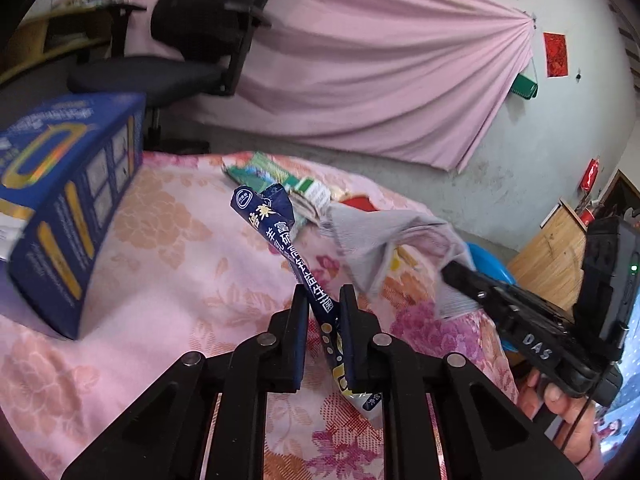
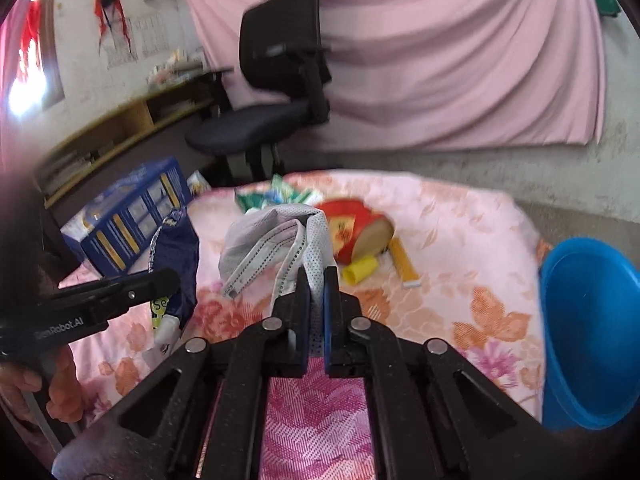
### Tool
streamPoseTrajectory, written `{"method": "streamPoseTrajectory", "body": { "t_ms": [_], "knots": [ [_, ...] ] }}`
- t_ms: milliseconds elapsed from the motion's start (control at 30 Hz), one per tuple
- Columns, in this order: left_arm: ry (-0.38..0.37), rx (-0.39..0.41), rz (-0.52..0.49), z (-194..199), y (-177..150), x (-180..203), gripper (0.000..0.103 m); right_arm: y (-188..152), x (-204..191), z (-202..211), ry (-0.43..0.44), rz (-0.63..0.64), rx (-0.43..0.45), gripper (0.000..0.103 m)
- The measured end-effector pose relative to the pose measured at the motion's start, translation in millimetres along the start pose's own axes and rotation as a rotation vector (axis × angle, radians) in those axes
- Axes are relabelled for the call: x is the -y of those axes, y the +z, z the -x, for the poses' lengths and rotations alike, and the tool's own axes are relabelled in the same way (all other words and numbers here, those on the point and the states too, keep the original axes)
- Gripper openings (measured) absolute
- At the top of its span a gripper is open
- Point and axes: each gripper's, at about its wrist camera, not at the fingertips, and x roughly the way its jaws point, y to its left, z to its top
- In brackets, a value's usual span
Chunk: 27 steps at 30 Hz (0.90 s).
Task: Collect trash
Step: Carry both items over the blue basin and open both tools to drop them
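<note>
- Dark blue snack wrapper [image 1: 296, 248] with white lettering: clamped between the fingers of the left hand-held gripper [image 1: 323, 300], raised above the floral bedspread [image 1: 168, 240], upper end crumpled, lower end hanging below the pads.
- Same wrapper [image 2: 178, 256] in the right wrist view: hanging at the left, beside the left tool's black body.
- Grey face mask [image 2: 276, 240]: pinched by a fold between the narrow-set fingers of the right hand-held gripper [image 2: 317, 280], bunched and lifted off the bedspread [image 2: 460, 240], ear loops dangling.
- Same mask [image 1: 384, 244] in the left wrist view: draped from the tip of the right tool, which enters from the right edge.
- Left tool: pointed forward and slightly downward over the bed; a hand [image 2: 36, 384] wrapped round its grip at the lower left.
- Right tool: angled in from the right, level with the left one; a hand [image 1: 560, 412] closed round its handle at the lower right.
- Still lying on the bed: green wrappers [image 2: 272, 196], red packet [image 2: 352, 228], yellow tube [image 2: 360, 270], yellow stick [image 2: 404, 262], near one another behind the mask.
- Blue carton [image 1: 68, 200]: standing at the left edge of the bed, tilted.
- Blue basin [image 2: 588, 332]: just beside the right edge of the bed, opening facing up.
- Black office chair [image 2: 276, 92] and pink curtain [image 2: 460, 60]: beyond the bed, well apart from the tools.
</note>
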Motion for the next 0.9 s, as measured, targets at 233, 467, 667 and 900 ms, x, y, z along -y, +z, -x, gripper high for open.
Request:
{"method": "streamPoseTrajectory", "body": {
  "t_ms": [233,467,667,900],
  "knots": [
    [0.032,0.166,-0.178,23.5,-4.0,32.7,0.012,0.6,8.7,43.0,-0.009,-0.041,0.220,0.028],
    [0.033,0.332,-0.412,25.1,9.9,90.9,0.012,1.3,28.0,95.6,-0.144,-0.043,0.433,0.028],
    [-0.038,0.439,-0.555,9.2,22.6,153.2,0.012,-0.1,54.7,132.0,-0.336,-0.046,0.559,0.029],
    [-0.165,0.404,-0.634,-38.5,27.4,219.5,0.012,-9.9,106.3,158.8,-0.510,-0.152,0.586,0.029]
  ]
}}
